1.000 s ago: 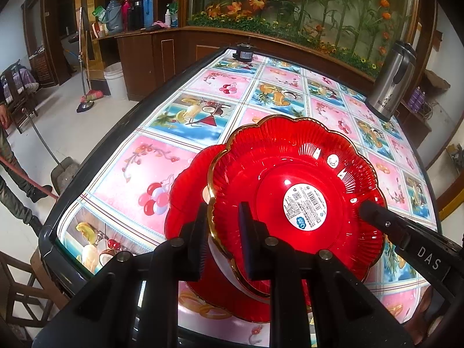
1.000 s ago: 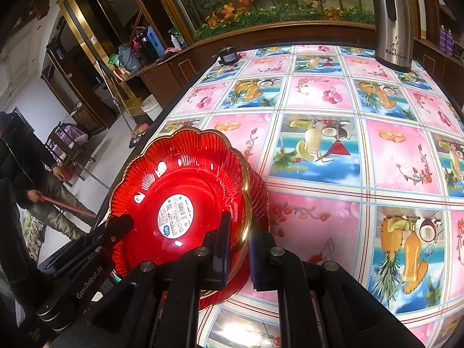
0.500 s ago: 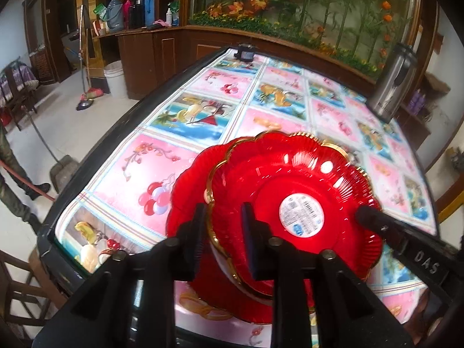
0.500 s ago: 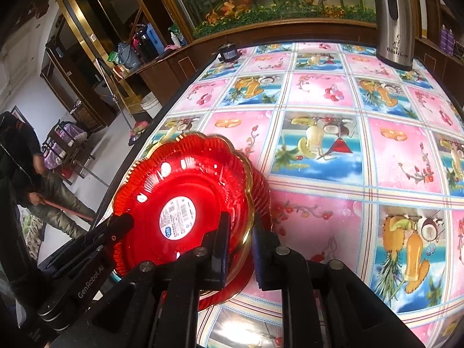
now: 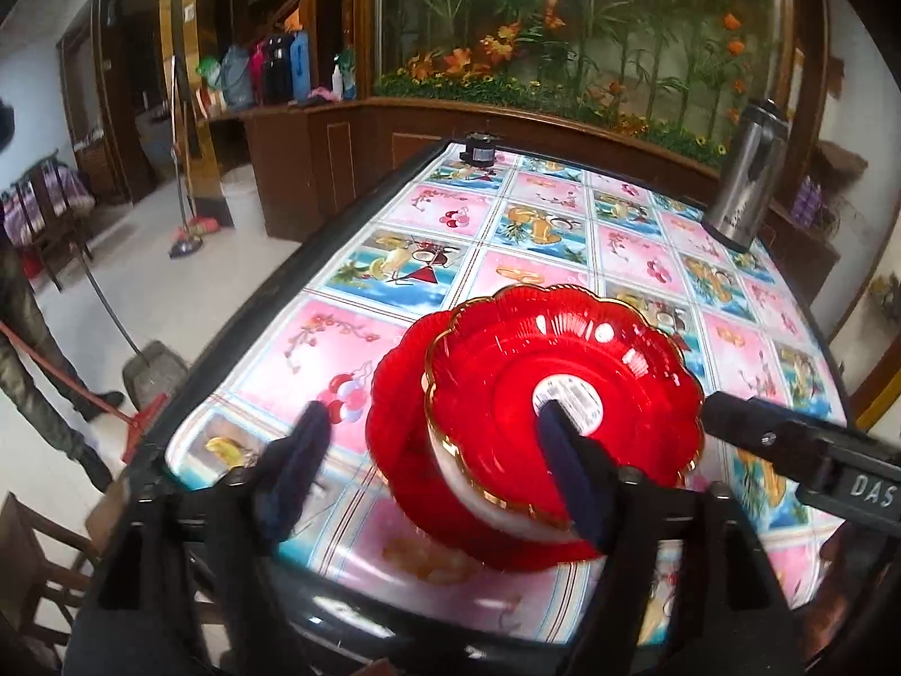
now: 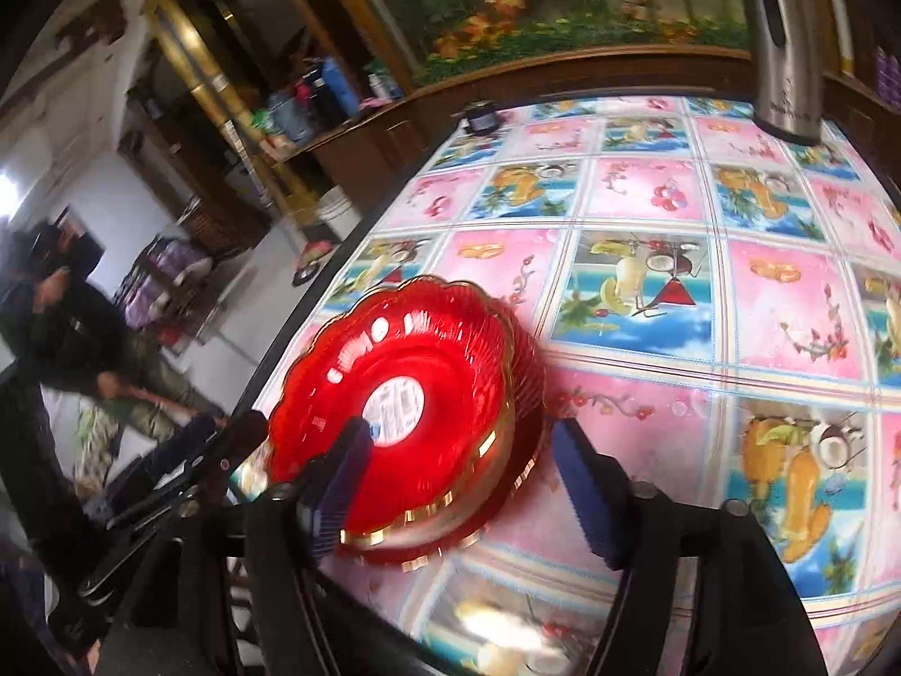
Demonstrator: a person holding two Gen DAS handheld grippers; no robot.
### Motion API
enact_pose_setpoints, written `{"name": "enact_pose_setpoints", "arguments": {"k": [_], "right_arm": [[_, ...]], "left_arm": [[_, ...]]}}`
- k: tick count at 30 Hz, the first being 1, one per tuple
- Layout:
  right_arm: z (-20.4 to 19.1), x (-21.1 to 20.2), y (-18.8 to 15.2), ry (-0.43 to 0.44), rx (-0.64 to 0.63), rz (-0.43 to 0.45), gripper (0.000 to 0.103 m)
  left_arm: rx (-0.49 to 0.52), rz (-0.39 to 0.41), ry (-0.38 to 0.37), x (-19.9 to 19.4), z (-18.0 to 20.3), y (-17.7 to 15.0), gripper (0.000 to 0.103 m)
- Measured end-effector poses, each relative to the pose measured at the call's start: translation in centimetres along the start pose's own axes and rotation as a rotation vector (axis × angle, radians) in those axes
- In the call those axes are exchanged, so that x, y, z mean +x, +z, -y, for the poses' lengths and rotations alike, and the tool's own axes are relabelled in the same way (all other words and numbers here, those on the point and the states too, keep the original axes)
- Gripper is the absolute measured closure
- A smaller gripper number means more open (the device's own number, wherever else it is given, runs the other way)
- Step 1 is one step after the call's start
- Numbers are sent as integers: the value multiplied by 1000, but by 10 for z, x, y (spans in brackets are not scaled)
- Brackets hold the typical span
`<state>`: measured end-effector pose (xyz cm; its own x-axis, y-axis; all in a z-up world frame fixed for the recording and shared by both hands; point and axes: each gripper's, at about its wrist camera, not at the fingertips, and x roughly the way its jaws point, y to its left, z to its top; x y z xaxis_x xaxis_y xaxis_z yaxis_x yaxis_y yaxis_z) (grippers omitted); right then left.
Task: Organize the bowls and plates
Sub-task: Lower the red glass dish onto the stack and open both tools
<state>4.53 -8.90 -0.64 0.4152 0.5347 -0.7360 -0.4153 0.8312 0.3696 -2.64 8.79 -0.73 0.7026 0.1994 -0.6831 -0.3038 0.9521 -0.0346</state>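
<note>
I have the red bowl (image 5: 563, 388) sitting nested on a red plate (image 5: 394, 394) near the front left corner of the counter (image 5: 636, 259), well apart from the steel flask (image 5: 743, 180) at the far side. My left gripper (image 5: 433, 450) is opening, fingers spread either side of the bowl's near rim without pressing it. My right gripper (image 6: 462, 467) is opening likewise, straddling the rim.

The table (image 5: 394, 259), covered with fruit-print squares, carries a red plate (image 5: 394, 411) near its front edge, a steel flask (image 5: 743, 180) toward the far right corner, and a small black object (image 5: 478, 149) at the far left corner.
</note>
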Motion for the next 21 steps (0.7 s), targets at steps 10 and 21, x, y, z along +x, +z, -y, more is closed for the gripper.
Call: {"name": "enact_pose_setpoints", "arguments": {"k": [10,21], "right_arm": [[-7,-45,-32,-49,-242,11,30],[0,-48,-56,-69,-239,0,28]], "left_arm": [[59,-15,-28,-15,18,-21,21],[75,-72,-29,-7,28,-31,0]]}}
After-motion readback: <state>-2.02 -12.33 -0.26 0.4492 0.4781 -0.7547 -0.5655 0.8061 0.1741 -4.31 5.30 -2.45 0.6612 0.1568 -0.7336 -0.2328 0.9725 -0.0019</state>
